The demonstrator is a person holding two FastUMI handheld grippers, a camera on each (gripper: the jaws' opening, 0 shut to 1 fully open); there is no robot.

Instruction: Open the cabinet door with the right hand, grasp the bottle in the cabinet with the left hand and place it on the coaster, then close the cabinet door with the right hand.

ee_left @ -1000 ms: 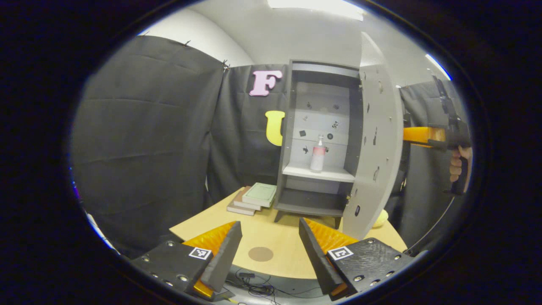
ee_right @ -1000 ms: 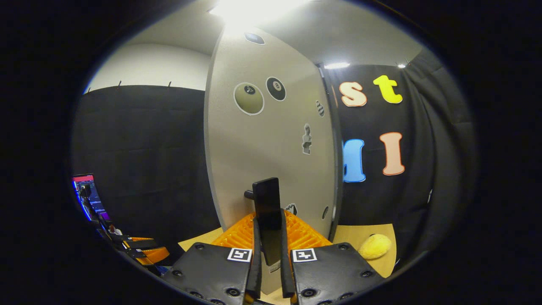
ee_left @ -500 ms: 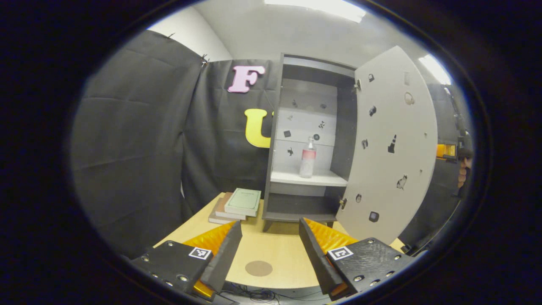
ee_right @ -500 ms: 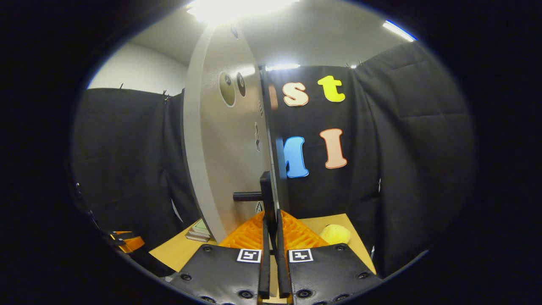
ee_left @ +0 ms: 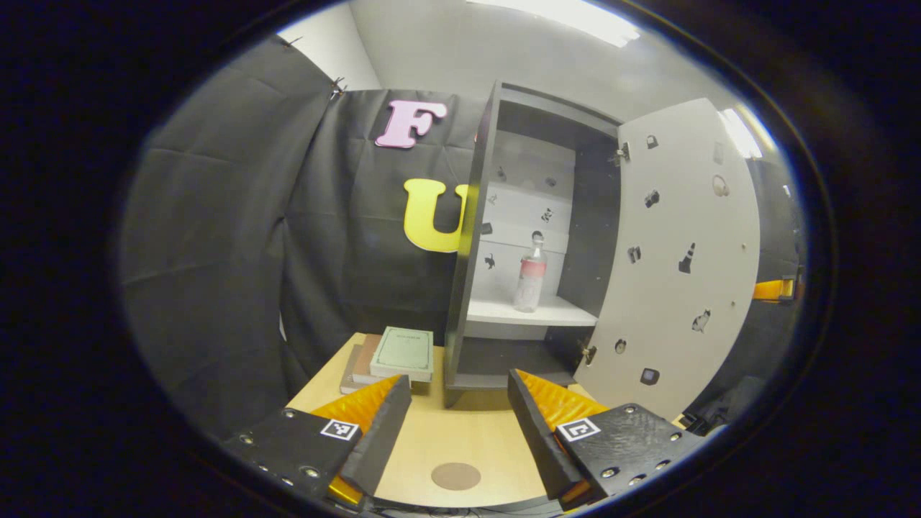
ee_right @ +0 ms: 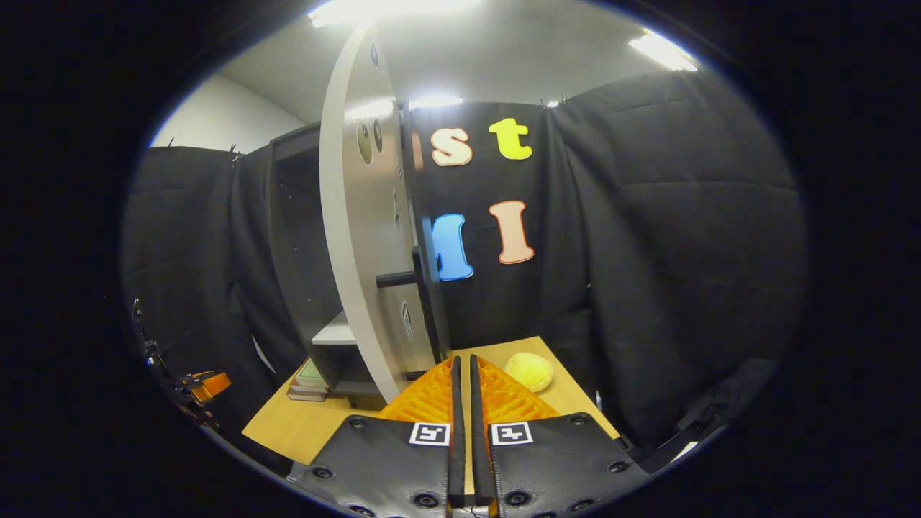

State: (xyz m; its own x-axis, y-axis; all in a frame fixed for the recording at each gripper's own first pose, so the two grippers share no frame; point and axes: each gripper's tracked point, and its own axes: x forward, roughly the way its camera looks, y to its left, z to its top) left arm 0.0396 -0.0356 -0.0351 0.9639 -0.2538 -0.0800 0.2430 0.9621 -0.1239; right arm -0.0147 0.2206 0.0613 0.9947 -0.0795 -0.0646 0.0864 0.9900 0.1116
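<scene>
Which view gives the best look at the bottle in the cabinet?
The left gripper view: the bottle stands upright on the cabinet's shelf, fully visible past the open door. In the right gripper view the door is seen edge-on and hides that spot.

The cabinet is dark grey outside, with a pale back panel and white shelf. Its door is light grey, dotted with small dark stickers. The clear bottle wears a red band. The coaster is brown on the light wood table (the books' top cover is pale green). A yellow ball lies on the table.
</scene>
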